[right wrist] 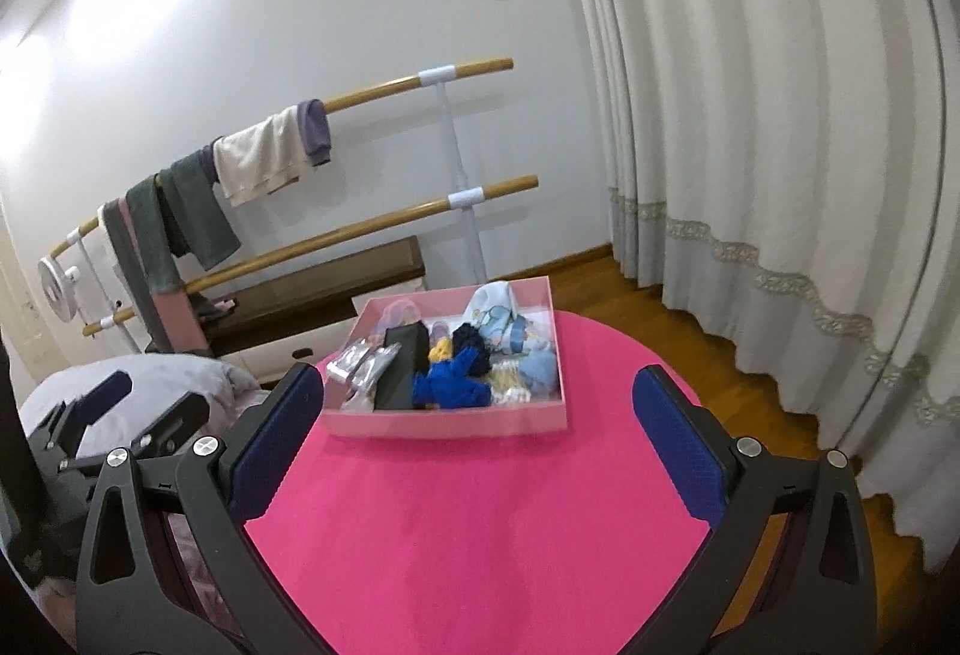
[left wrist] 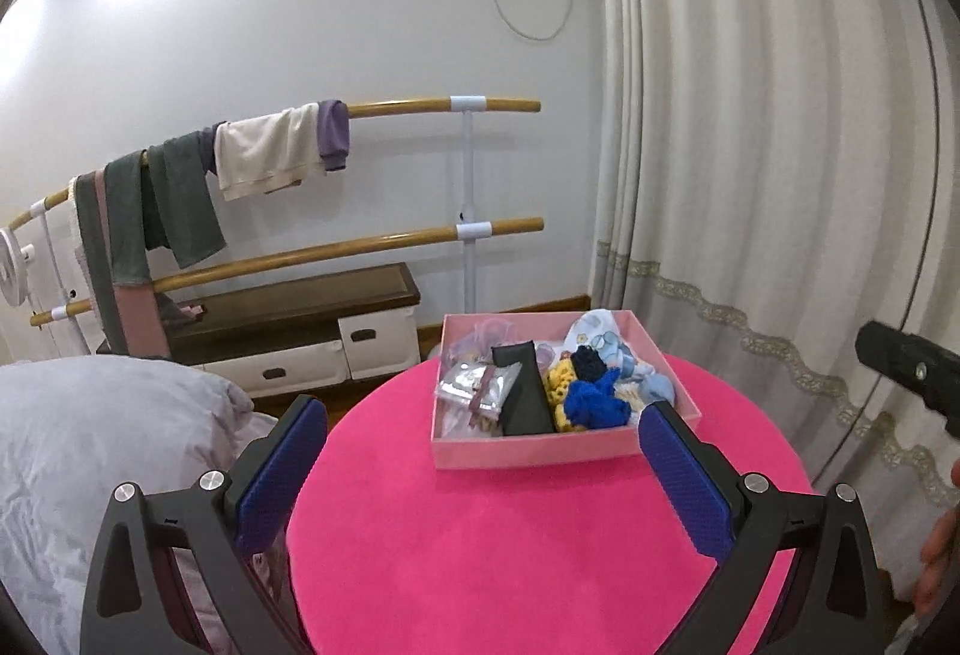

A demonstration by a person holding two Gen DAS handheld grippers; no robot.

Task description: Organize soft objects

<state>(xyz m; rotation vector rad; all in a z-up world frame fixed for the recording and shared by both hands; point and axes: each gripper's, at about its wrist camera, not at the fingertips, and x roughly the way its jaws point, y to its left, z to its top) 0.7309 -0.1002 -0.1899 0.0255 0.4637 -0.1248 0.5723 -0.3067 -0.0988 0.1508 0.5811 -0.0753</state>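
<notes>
Both grippers hover over the near part of the pink bench [left wrist: 510, 535], holding nothing: left gripper [left wrist: 483, 469] has its fingers spread wide, right gripper [right wrist: 474, 436] likewise. Ahead of the fingers, on the far part of the bench, sits the pink box [right wrist: 447, 424], and all the soft stuff is inside it: blue knit piece [right wrist: 450, 385], yellow knit [left wrist: 559, 385], pale blue printed cloth [right wrist: 498, 316], dark navy piece [left wrist: 588, 361], plus a black stand-up divider [left wrist: 525, 391] and clear packets [left wrist: 474, 382] on its left-finger side. Nothing loose on the bench between fingers and box. This fits either items heaped in the box awaiting sorting, or everything gathered and done; can't settle which. Any reach would go forward and down into the box.
</notes>
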